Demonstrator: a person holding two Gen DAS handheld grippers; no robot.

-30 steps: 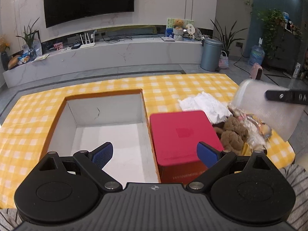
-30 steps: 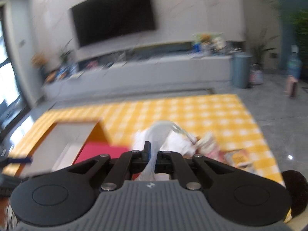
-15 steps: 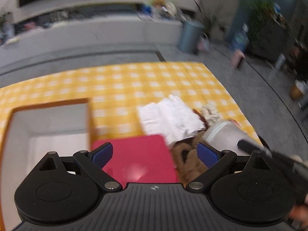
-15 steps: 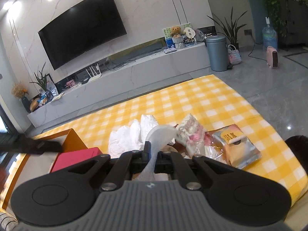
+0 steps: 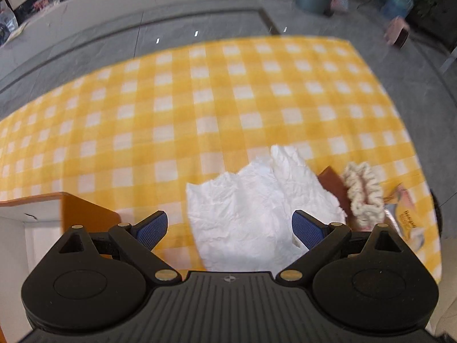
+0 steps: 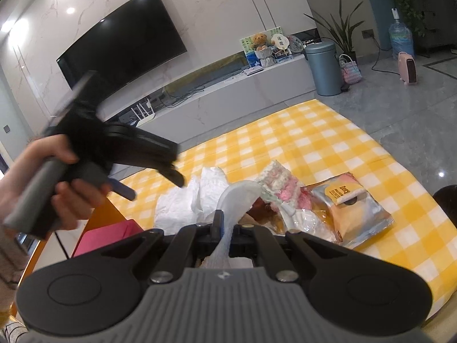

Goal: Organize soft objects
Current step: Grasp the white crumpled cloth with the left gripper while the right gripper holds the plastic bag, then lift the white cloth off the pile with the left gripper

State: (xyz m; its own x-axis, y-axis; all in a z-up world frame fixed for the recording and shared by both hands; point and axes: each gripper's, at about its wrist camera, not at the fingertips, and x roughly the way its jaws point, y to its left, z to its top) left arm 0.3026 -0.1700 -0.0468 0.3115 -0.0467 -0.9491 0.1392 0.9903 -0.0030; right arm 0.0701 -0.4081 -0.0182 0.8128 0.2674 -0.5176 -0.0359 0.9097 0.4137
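Observation:
My left gripper [image 5: 228, 225] is open and hovers just over a crumpled white cloth [image 5: 257, 208] on the yellow checked tablecloth [image 5: 200, 100]. A cream scrunchie [image 5: 364, 191] lies right of the cloth. My right gripper [image 6: 224, 228] is shut on a white foam mesh sleeve [image 6: 237, 197] and holds it above the pile. In the right wrist view the left gripper [image 6: 154, 177] shows in a hand above the white cloth [image 6: 188, 200]. A pink and white knitted piece [image 6: 282, 183] and a snack bag [image 6: 351, 203] lie close by.
An open cardboard box [image 5: 17, 228] stands at the left, with a red tin [image 6: 105, 237] beside it. A TV unit, a grey bin [image 6: 324, 68] and plants stand beyond the table. The table edge falls off at the right.
My left gripper has swung right from over the box and red tin to over the white cloth, still open. My right gripper has kept hold of the foam sleeve and steadied.

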